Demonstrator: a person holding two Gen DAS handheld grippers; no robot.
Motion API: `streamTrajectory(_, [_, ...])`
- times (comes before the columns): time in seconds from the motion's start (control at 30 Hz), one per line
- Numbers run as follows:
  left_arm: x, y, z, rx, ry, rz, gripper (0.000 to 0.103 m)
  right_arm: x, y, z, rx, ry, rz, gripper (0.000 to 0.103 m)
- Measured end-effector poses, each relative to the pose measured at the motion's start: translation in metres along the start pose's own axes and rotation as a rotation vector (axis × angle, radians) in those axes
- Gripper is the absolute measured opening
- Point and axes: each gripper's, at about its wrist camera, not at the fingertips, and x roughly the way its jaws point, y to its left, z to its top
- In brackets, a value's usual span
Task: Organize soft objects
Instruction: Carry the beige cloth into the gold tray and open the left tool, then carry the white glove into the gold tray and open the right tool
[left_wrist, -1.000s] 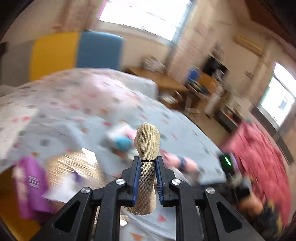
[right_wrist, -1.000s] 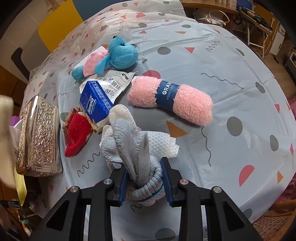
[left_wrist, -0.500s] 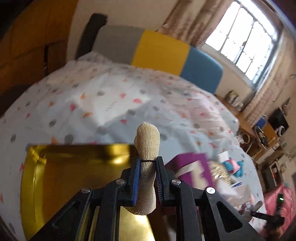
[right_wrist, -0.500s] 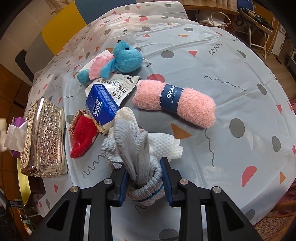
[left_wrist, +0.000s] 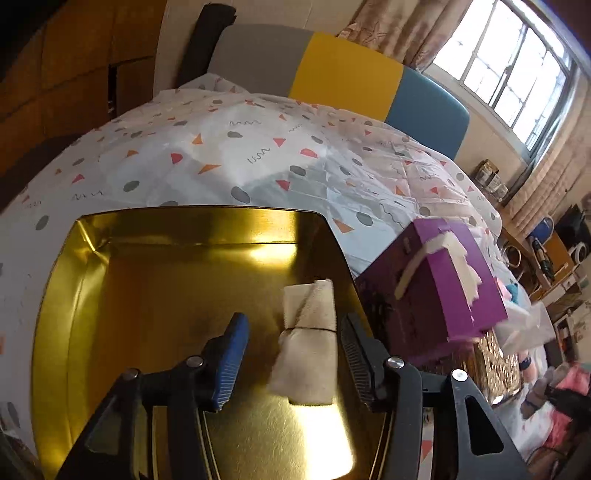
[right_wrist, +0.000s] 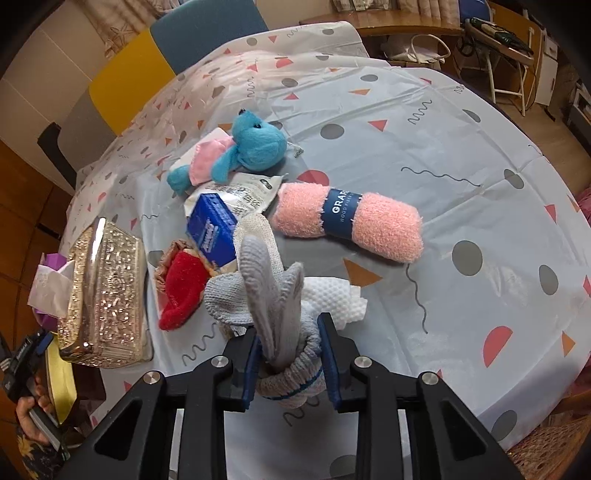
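The beige bandage roll (left_wrist: 308, 343) lies in the gold tray (left_wrist: 88, 280), long axis running away from the camera, between the fingers of the left gripper (left_wrist: 291, 358), which are opening with neither pad pressing it. A purple tissue box (left_wrist: 439, 280) stands just right of the tray. The right gripper (right_wrist: 290, 363) holds narrow on a grey glove bundle (right_wrist: 275, 295) pointing up and away, over the bench (right_wrist: 480, 184); a pink towel roll (right_wrist: 349, 221), blue plush (right_wrist: 255, 147) and red cloth (right_wrist: 183, 288) lie beyond

A glossy gold metal tray (left_wrist: 74, 295) holds a matt, coarse-woven beige cloth roll (left_wrist: 308, 350).
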Motion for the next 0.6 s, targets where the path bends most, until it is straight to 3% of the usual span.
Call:
streamTrajectory(0.37, [-0.034,-0.010,-0.036,0.051,-0.008,0.027,0.060,-0.018,0.029,0.021,0.004,-0.091,0.050,0.028])
streamTrajectory(0.6, [-0.052,-0.006,-0.049,0.043,-0.036,0.048,0.065,-0.029,0.082,0.045,-0.058,-0.157,0.101,0.028])
